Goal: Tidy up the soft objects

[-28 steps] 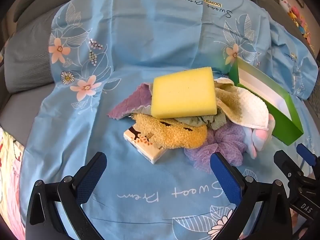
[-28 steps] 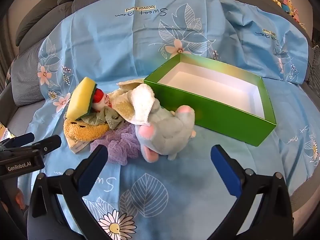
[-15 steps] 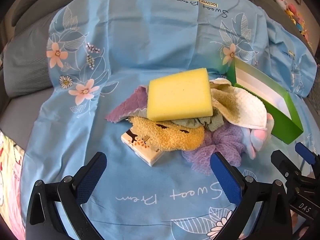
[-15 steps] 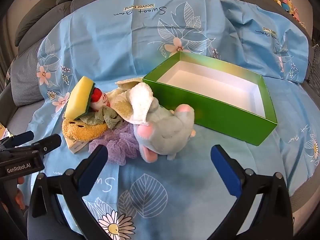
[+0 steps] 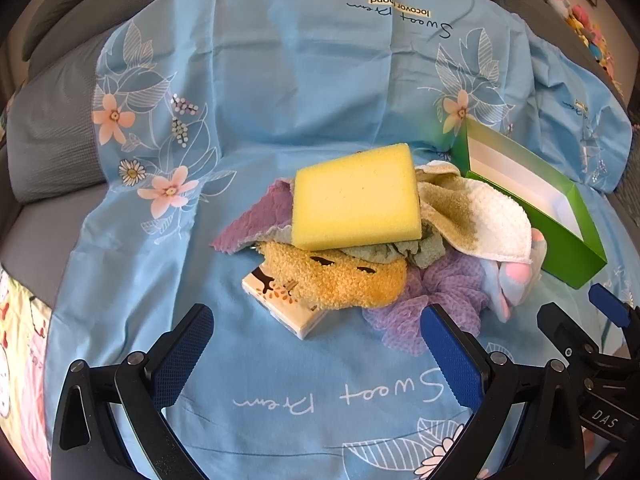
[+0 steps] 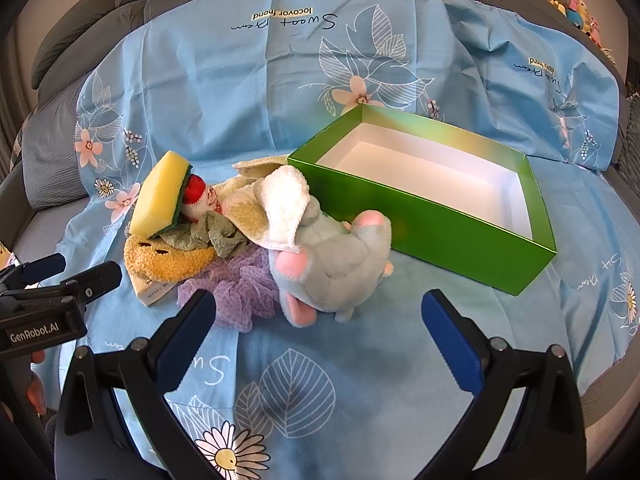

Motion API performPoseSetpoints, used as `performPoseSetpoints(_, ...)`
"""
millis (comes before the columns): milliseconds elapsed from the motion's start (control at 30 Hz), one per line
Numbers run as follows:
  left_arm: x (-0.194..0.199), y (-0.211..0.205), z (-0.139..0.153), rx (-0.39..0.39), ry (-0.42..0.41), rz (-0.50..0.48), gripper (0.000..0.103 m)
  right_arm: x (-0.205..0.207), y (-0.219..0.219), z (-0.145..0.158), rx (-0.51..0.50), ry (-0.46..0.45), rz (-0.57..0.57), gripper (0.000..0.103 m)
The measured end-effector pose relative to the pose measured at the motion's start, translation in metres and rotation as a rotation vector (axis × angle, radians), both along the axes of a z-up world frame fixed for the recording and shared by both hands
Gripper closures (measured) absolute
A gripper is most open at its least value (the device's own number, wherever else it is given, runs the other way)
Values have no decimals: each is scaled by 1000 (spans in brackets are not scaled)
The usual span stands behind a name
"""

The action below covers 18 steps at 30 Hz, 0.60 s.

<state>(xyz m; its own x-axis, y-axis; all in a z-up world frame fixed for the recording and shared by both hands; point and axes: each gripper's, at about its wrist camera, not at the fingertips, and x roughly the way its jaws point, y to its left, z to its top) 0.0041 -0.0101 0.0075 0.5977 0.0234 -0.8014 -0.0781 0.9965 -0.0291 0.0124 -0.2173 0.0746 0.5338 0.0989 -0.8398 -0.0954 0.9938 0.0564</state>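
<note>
Heap of soft objects on a sofa seat draped with a blue floral sheet [image 5: 320, 92], beside an empty green box [image 6: 436, 232] with a white interior. Left tool [image 5: 316, 354] and right tool [image 6: 318, 338] both hover short of the heap with fingers spread wide, holding nothing.

The heap lies mid-seat, the box touching or just beside it on the side toward the sheet's right edge. A yellow sponge [image 5: 356, 196] rests tilted on top; it probably handles as light and springy, and a pinch across its two long faces should hold without slipping. Beneath it lie a purple cloth [image 5: 256, 220], a grey-green rag [image 5: 400, 250], a fuzzy orange piece [image 5: 340, 280] and a cream-and-white towel [image 5: 480, 216]: all limp, likely to drape and drag neighbours when lifted, so a gathered fold is the better hold. A lilac mesh puff [image 6: 236, 292] looks airy and compressible. The grey-blue plush mouse [image 6: 336, 260], nearest the right tool and touching the box wall, is bulky yet soft; its body midsection suits the spread fingers. A small printed packet [image 5: 280, 300] under the orange piece appears stiffer. A red-capped doll [image 6: 200, 200] is partly hidden behind the sponge.
</note>
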Motion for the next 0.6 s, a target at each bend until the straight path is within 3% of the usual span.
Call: performPoseSetpoints(600, 3, -4, 2, 2, -6, -8, 0, 1, 0, -2, 1, 3, 1, 0)
